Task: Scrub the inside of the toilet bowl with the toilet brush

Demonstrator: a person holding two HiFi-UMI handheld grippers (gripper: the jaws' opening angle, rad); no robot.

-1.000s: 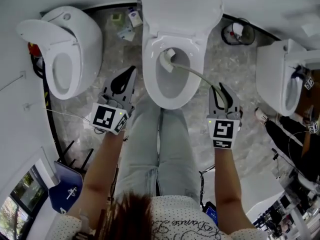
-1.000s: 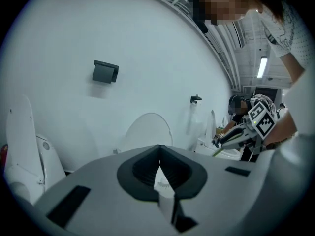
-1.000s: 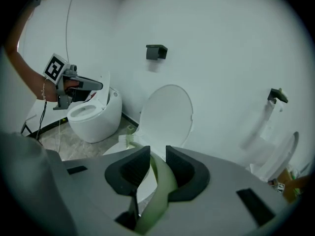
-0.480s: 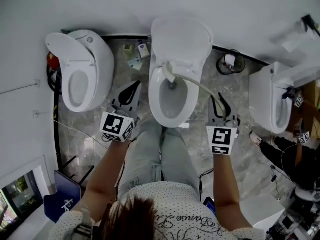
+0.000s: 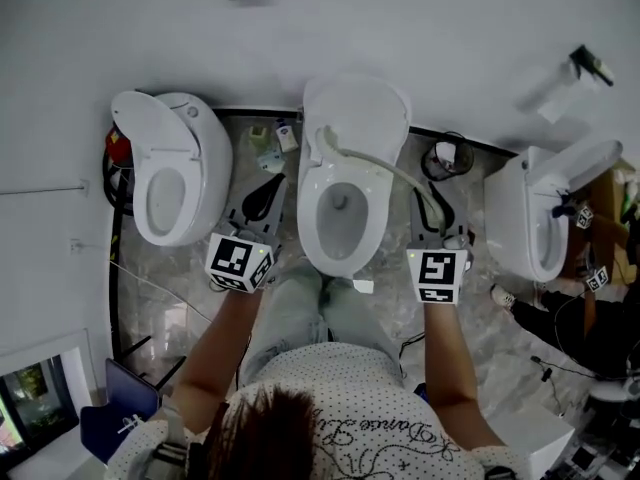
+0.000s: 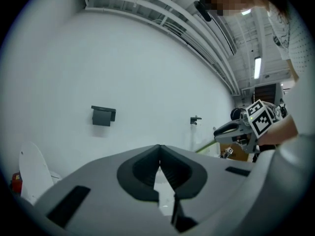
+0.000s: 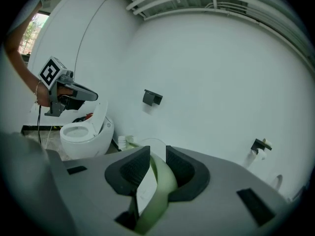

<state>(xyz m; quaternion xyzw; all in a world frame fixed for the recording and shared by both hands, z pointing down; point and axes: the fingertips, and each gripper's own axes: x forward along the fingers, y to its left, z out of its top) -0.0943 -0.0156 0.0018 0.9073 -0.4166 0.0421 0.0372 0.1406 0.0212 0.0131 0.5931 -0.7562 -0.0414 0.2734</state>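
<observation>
Right gripper jaws clamp the green toilet brush handle; the brush head sits at eleven o'clock on the toilet bowl rim. Left gripper jaws pressed together, empty, at the bowl's nine o'clock.

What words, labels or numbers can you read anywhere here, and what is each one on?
"Danse": cursive print on the shirt, as far as it can be read; the words around it are too blurred.
Left cube and right cube: black square patterns only, no letters.
Bottles on the floor: labels too small to read.
Blue object: a white mark, too blurred to read.
</observation>
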